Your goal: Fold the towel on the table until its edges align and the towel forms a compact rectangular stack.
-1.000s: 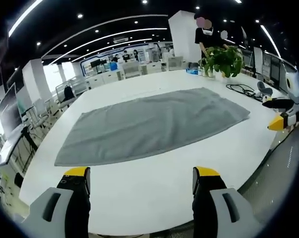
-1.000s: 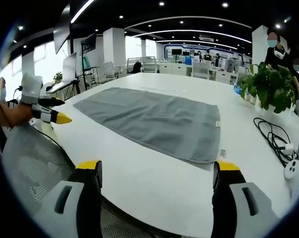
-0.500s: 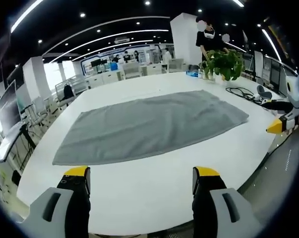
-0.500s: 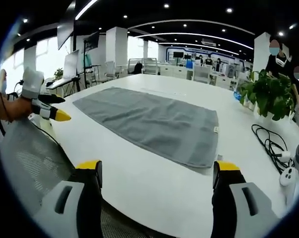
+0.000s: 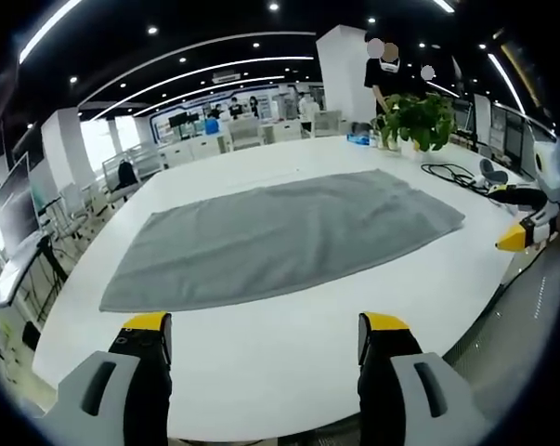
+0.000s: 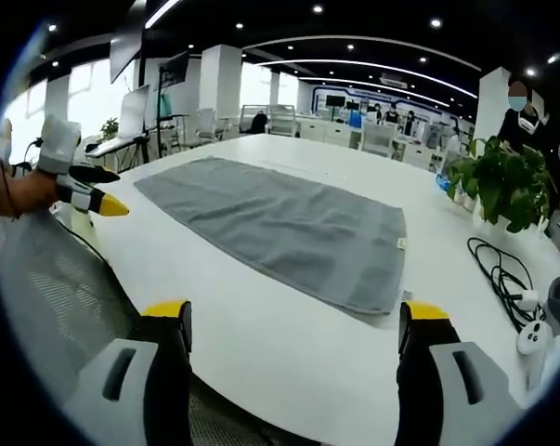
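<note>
In the left gripper view, my left gripper (image 5: 264, 334) has its fingers (image 5: 148, 323) spread wide at the bottom of the frame, holding nothing, and one grey towel (image 5: 284, 234) lies flat and unfolded across the middle of the white counter (image 5: 289, 325), its near long edge above my fingertips and well apart from them. My right gripper (image 5: 521, 230) shows at the right edge, just off the counter's rim. To start the fold well, I judge I should bring each gripper down onto a near corner, pinch only the single layer, and lift both corners evenly so the far edge gets matched squarely. I count one towel, one potted plant (image 5: 417, 115) and one coil of cable (image 5: 456, 171) at upper right. In the right gripper view, my right gripper (image 6: 295, 318) is likewise wide open and empty; the towel (image 6: 280, 223) sits mid-frame, its near right corner closest to me. The left gripper (image 6: 84, 193) is at the left edge. Here: one plant (image 6: 507, 181), one cable (image 6: 504, 274), one white handheld controller (image 6: 532, 336) at lower right.
</note>
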`<state>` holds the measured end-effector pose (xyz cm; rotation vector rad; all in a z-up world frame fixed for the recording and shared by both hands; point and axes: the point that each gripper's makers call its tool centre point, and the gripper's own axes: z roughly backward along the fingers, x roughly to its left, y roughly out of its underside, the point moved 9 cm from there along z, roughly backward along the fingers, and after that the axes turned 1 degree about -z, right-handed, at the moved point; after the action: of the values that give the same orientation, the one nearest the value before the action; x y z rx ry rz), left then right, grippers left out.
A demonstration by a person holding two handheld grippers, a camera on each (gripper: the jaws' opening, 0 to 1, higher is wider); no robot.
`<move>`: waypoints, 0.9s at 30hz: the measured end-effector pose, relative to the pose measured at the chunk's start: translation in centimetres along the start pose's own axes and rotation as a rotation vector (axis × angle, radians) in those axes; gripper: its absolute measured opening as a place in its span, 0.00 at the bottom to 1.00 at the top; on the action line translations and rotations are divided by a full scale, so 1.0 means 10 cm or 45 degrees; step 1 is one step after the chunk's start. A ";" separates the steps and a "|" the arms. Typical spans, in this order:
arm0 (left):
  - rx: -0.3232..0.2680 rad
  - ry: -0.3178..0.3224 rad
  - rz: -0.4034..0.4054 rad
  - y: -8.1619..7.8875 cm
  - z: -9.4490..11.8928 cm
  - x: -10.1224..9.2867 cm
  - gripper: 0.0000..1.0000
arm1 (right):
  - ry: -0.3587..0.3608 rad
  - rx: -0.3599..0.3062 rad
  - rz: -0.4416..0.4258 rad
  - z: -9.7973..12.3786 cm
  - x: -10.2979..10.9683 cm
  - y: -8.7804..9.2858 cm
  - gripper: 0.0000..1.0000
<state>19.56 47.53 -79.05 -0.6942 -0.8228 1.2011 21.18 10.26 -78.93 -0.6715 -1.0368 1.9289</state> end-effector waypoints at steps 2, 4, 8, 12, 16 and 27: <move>0.012 0.001 -0.010 0.00 0.00 0.00 0.85 | -0.005 0.007 0.005 -0.01 0.00 0.00 0.93; 0.015 0.008 -0.007 -0.01 0.00 0.00 0.86 | -0.010 0.011 0.008 -0.02 0.01 0.00 0.93; 0.025 0.035 -0.035 -0.01 0.01 -0.05 0.86 | 0.011 -0.025 0.021 0.01 0.00 -0.03 0.93; 0.025 0.049 -0.053 -0.01 0.00 -0.05 0.86 | 0.005 -0.006 0.006 0.00 0.00 -0.02 0.93; 0.040 0.052 -0.048 -0.01 0.00 -0.04 0.86 | 0.006 -0.013 0.005 0.00 0.00 -0.03 0.93; 0.024 0.055 -0.063 -0.03 0.00 -0.05 0.89 | 0.036 -0.020 -0.017 0.00 -0.04 -0.04 0.96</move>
<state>19.65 46.92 -78.87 -0.6783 -0.7871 1.1441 21.58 10.04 -78.57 -0.6970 -1.0377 1.8965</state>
